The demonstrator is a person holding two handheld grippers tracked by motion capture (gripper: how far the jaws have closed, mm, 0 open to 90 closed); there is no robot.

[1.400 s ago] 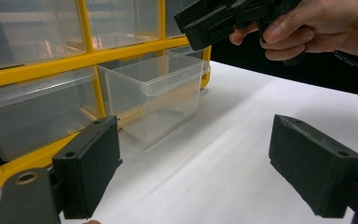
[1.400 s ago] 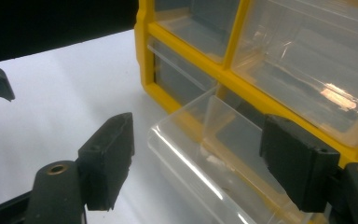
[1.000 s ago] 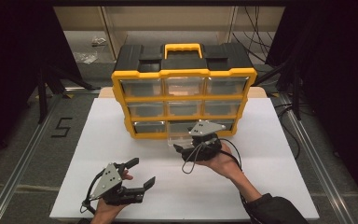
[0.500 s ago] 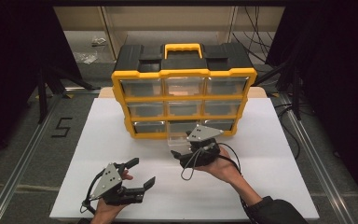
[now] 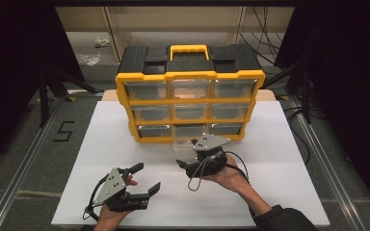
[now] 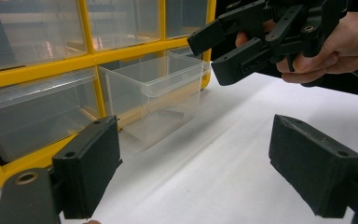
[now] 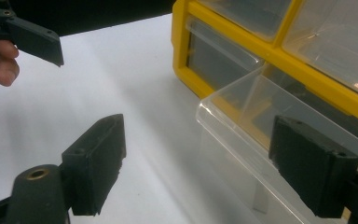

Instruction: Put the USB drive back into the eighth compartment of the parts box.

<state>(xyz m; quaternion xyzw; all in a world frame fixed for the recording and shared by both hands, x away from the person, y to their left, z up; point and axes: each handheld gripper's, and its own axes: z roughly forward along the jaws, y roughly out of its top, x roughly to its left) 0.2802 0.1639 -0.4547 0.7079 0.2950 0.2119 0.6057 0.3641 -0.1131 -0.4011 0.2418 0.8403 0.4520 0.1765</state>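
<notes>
The left tongs (image 5: 147,177) are held open above the desk (image 5: 279,159), with nothing between the jaws. The right tongs (image 5: 183,166) are also held open and empty, just beside a clear drawer (image 5: 183,139). That drawer is pulled partway out of the bottom row of the yellow organizer (image 5: 190,103). In the left gripper view, a small dark item (image 6: 170,112) is seen lying on the drawer's floor; what it is cannot be told. In the right gripper view, the drawer's rim (image 7: 242,135) is seen between the jaws, untouched. The other drawers are seen closed in the high view; their contents cannot be told.
</notes>
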